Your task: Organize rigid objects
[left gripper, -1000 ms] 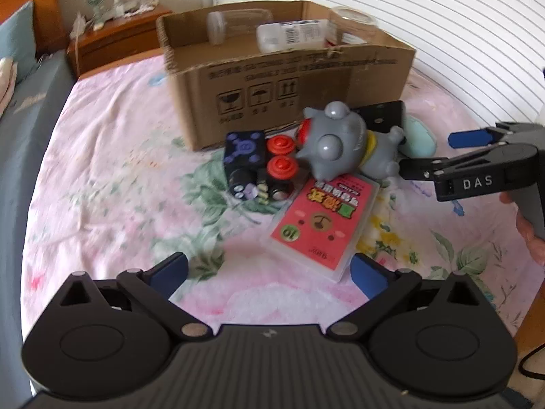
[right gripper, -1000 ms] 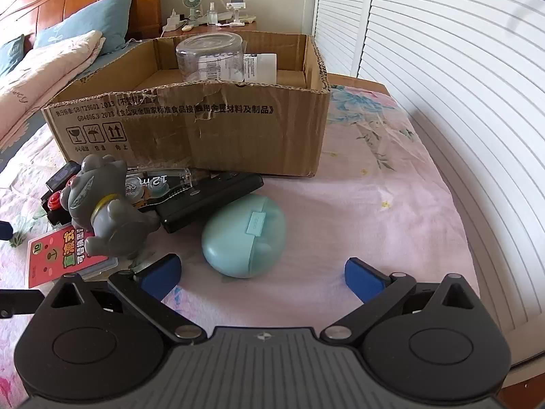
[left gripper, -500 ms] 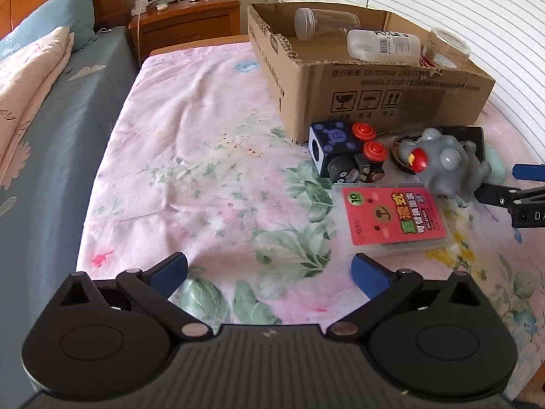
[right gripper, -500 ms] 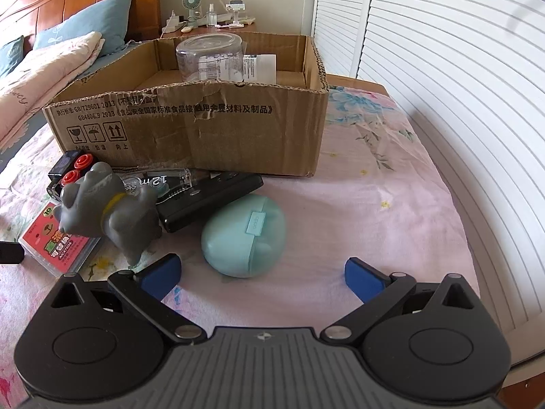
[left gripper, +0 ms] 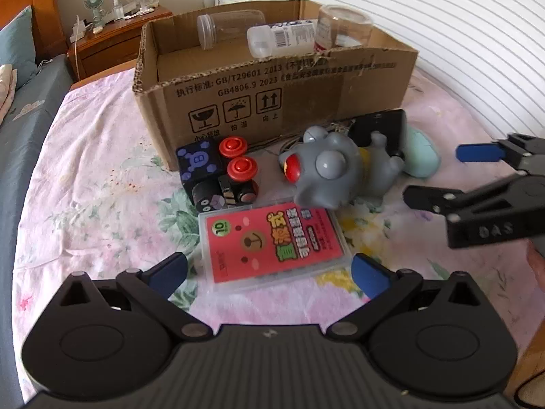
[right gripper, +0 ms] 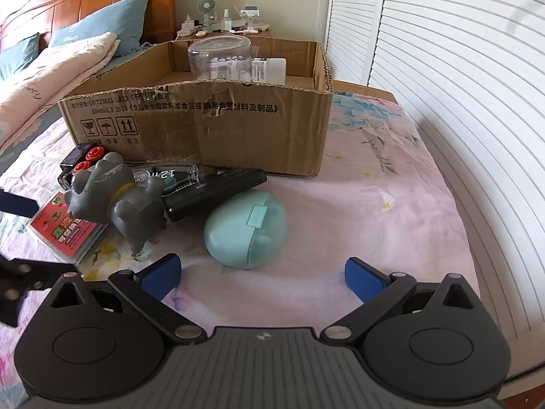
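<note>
Clutter sits on a bed (right gripper: 374, 211) covered with a pink floral sheet, gathered at the foot of an open cardboard box (left gripper: 279, 102). Inside the box lie a clear jar (left gripper: 230, 30) on its side, a white bottle (left gripper: 282, 39) with a barcode label, also on its side, and a second clear container (left gripper: 344, 29) at the box's right end.

In front of the box, from the left wrist view, a black toy with blue dots and two red buttons (left gripper: 218, 173) stands just beside the box wall. To its right a grey rubber animal toy (left gripper: 335, 173) lies tipped over, its head resting on the upper edge of a flat clear case with a red card (left gripper: 272, 245). Behind the grey toy a black flat device (left gripper: 381, 129) leans against the box, and a mint-green egg-shaped case (left gripper: 420, 155) lies just beside it to the right. In the right wrist view a clear tape dispenser (right gripper: 170, 175) shows between the grey toy and the box.

The left tool (left gripper: 269, 272) hangs low over the sheet with its blue-padded fingers spread wide and nothing between them; the near end of the red-card case lies between the tips. The right tool (right gripper: 260, 274) is likewise spread wide and empty, with the mint-green case just ahead of its fingers. Seen from the left wrist camera, the right tool reaches in from the right, its tips near the grey toy but apart from it.
</note>
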Action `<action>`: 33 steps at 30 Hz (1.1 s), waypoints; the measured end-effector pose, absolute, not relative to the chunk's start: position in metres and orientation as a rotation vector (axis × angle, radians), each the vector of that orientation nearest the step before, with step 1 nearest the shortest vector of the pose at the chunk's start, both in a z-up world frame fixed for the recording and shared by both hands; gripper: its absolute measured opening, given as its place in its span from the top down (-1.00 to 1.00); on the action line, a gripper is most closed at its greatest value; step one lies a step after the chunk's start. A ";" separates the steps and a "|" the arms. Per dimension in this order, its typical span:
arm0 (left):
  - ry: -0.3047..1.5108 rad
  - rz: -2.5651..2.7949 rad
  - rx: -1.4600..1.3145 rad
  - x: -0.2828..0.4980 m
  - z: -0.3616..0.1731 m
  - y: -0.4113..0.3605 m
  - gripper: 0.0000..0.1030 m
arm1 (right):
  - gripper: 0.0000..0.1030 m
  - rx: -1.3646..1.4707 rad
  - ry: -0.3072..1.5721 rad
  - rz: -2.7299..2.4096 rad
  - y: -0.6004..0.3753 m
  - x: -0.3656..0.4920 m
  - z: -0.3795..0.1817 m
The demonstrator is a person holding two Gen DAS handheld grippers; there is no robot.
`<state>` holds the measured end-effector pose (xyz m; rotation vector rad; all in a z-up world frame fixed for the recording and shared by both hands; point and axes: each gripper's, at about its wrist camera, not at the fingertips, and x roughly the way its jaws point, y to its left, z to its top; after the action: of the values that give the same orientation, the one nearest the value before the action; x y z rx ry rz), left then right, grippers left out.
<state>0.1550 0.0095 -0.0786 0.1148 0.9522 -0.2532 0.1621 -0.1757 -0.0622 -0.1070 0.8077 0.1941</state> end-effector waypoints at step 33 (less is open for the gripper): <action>0.932 -0.183 0.065 0.153 -0.076 0.020 -0.76 | -0.16 -0.144 0.798 0.271 -0.160 0.178 -0.053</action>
<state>0.1527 0.0198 -0.0763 0.0648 0.9323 -0.1833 0.1779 -0.1605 -0.0533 -0.1444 0.7977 0.2705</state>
